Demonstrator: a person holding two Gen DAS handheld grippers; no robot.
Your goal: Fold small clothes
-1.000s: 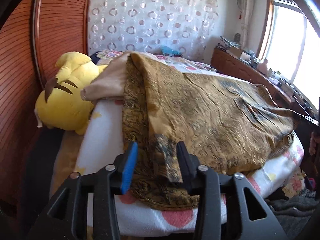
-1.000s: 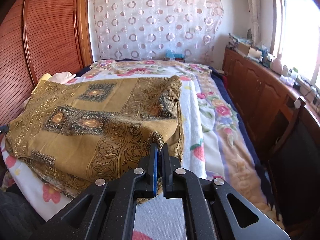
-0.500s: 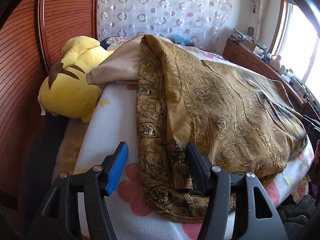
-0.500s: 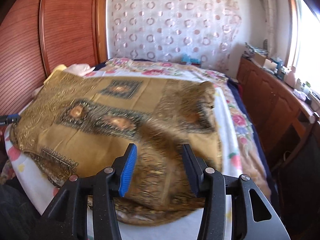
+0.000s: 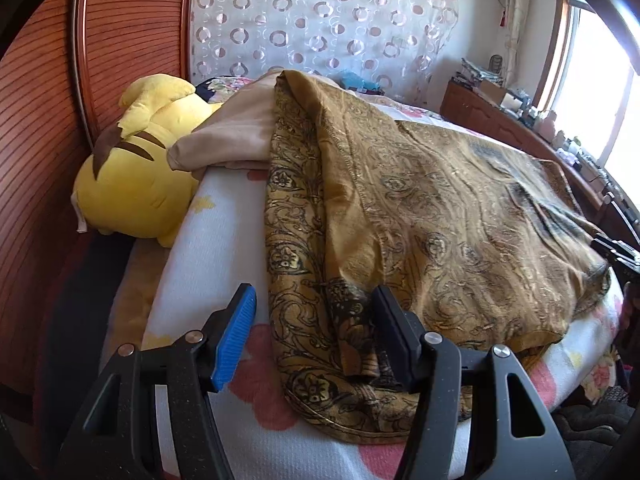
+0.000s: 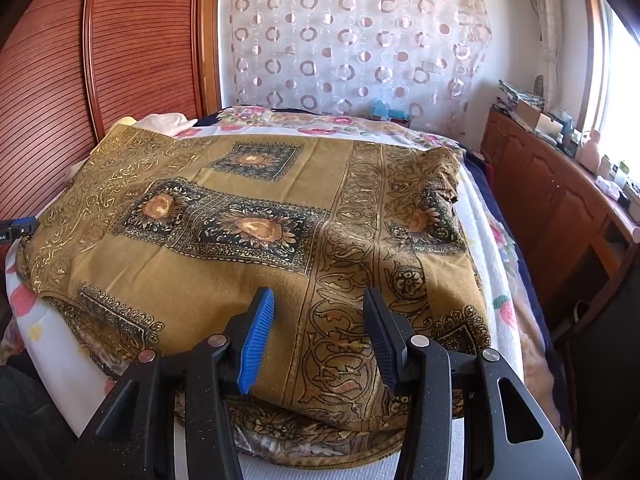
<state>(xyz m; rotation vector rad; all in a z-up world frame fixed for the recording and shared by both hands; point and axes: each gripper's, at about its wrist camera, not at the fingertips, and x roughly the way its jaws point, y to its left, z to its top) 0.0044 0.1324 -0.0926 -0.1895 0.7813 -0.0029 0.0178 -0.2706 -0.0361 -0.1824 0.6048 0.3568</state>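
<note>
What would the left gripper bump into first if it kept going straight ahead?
Probably the gold patterned cloth: the left gripper is open, and the cloth's near edge lies right ahead of it.

Both rigs look the same: the left hand-held gripper (image 5: 314, 334) and the right hand-held gripper (image 6: 318, 336) are matte black plastic with a faint speckle, angular arms with triangular cut-outs. Each has four round silver screw heads across the top. On each, the left finger wears a ribbed bright blue pad, while the right finger's pad is dark.
</note>
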